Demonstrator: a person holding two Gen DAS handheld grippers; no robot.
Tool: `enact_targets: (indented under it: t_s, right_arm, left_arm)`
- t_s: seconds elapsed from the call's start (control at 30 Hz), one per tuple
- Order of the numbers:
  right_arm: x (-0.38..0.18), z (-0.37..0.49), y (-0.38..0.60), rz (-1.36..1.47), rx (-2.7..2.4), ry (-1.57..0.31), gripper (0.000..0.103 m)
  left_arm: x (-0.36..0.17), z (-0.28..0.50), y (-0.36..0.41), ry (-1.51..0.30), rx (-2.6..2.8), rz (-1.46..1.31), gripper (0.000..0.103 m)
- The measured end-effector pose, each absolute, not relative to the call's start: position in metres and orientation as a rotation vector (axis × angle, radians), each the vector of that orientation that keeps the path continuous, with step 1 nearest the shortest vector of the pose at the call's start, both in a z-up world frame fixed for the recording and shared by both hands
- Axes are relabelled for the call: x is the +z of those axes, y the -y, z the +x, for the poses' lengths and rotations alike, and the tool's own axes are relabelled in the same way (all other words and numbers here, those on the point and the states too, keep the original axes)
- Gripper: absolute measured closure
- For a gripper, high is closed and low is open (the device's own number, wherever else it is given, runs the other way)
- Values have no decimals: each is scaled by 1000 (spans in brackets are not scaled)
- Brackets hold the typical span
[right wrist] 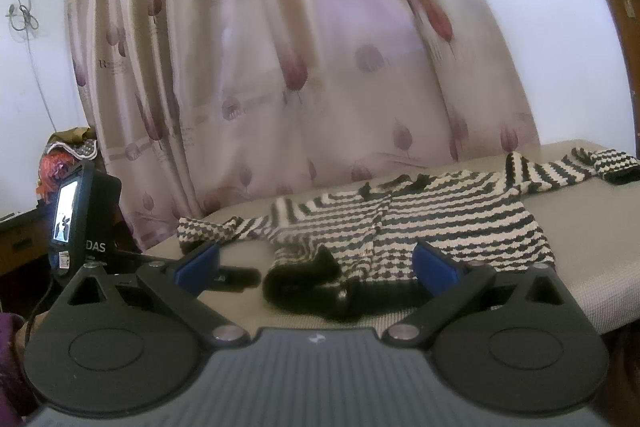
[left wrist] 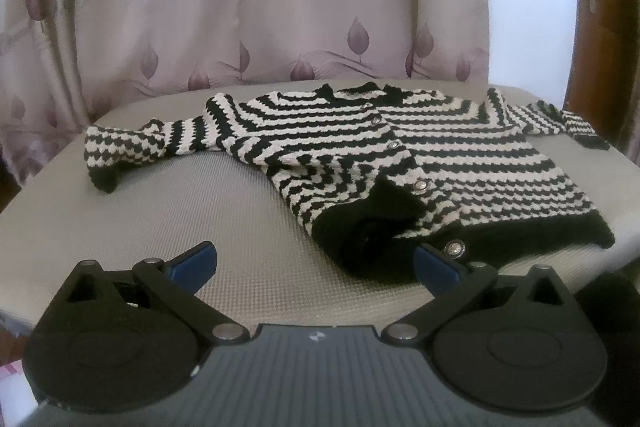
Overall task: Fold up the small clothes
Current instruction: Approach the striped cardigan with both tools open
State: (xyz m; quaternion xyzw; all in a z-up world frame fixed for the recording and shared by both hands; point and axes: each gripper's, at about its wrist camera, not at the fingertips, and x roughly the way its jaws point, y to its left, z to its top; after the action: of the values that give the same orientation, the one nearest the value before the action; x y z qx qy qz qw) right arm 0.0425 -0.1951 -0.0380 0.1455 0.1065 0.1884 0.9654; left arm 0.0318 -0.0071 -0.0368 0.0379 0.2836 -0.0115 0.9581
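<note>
Reaching in with both sets of jaws wide and empty, left gripper (left wrist: 314, 265) and right gripper (right wrist: 316, 267) should each pinch the hem of the striped cardigan (left wrist: 400, 155) lying just ahead, evenly.

Both wrist cameras sit low at the near edge, facing the far curtain (left wrist: 280, 7). The left looks close over the cardigan (left wrist: 360, 155); the right stands further back and leftward, sharing the cardigan and curtain.
</note>
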Motion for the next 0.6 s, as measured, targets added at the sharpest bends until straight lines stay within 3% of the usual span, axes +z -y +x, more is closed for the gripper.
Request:
enact_targets:
  t_s: [0.6]
  right_arm:
    - [-43,44,198,317,372,-233,0]
  left_arm:
    - [-46,42,6,-610,-24,91,0]
